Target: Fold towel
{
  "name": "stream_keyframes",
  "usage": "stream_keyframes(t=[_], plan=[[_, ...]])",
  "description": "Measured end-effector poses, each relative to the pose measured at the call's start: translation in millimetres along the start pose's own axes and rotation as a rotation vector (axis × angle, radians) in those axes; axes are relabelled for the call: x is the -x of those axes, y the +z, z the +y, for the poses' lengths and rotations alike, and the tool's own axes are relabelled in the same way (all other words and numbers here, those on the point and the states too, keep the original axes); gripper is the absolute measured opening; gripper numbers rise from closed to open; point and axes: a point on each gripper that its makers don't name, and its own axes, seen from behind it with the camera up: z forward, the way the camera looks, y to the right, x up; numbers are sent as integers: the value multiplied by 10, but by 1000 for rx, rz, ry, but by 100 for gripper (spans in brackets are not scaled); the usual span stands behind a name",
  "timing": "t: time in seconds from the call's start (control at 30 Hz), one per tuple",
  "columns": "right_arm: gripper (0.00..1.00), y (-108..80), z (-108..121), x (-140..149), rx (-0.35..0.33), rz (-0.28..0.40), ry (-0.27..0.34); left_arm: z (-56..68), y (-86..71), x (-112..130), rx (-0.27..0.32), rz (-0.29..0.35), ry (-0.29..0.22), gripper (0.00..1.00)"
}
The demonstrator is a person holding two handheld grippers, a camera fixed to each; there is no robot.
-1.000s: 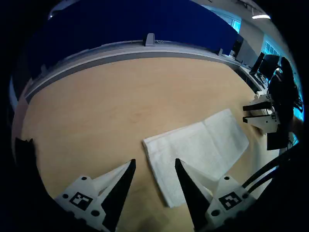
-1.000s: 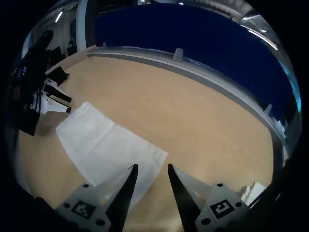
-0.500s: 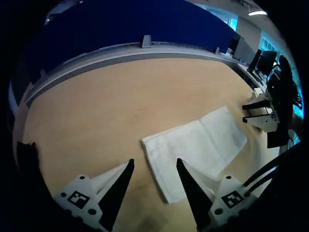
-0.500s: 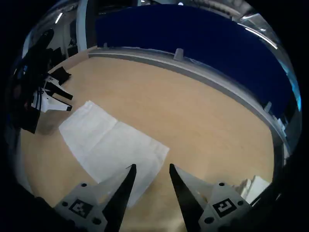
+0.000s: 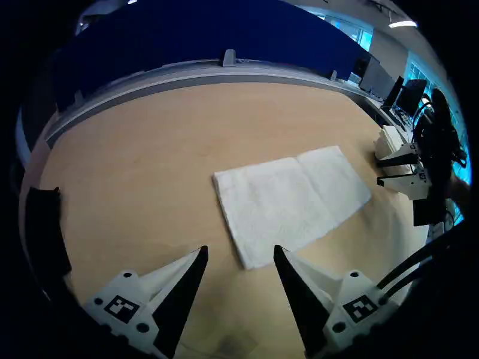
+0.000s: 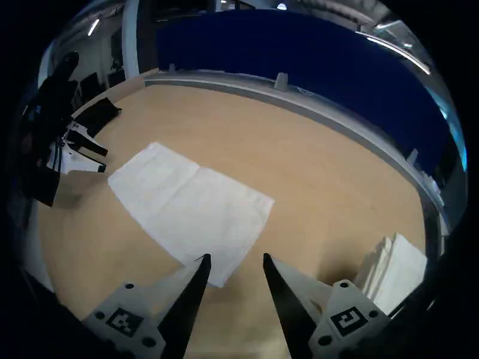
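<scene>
Flat towel (image 5: 290, 200), wood tabletop (image 5: 149, 149) around all four edges

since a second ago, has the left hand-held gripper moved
Yes. The left hand-held gripper backed off the towel: its tips overlapped the near edge, now clear of it.

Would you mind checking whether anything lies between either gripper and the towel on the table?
Nothing visible does. The towel lies flat on the wooden table, its near corners just ahead of the open left gripper and right gripper. A stack of folded cloths sits off to the side, clear of both approaches.
</scene>
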Motion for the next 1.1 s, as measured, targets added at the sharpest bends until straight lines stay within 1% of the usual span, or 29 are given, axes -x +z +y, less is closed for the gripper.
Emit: stream_keyframes(t=[0.2,0.37,0.53,0.67,0.77,0.83,0.9,1.1], plan=[[67,-115,-90,162,-6,-9,2,67,-117,207,-3,-6,14,81],[67,-130,-124,223,-11,-17,1,80,-161,249,-7,-4,14,80],[69,-105,-130,233,-9,-20,-6,71,-220,254,-13,6,5,80],[80,-76,-160,253,-18,-27,-11,62,-288,266,-23,17,11,81],[80,-51,-191,284,-27,-36,-15,57,-348,297,-30,18,12,81],[83,-27,-209,311,-32,-43,-18,55,-400,325,-37,20,11,82],[86,0,-227,335,-37,-49,-20,53,-460,355,-44,24,11,91],[86,76,-270,340,-50,-57,-29,34,-682,441,-83,46,5,92]])
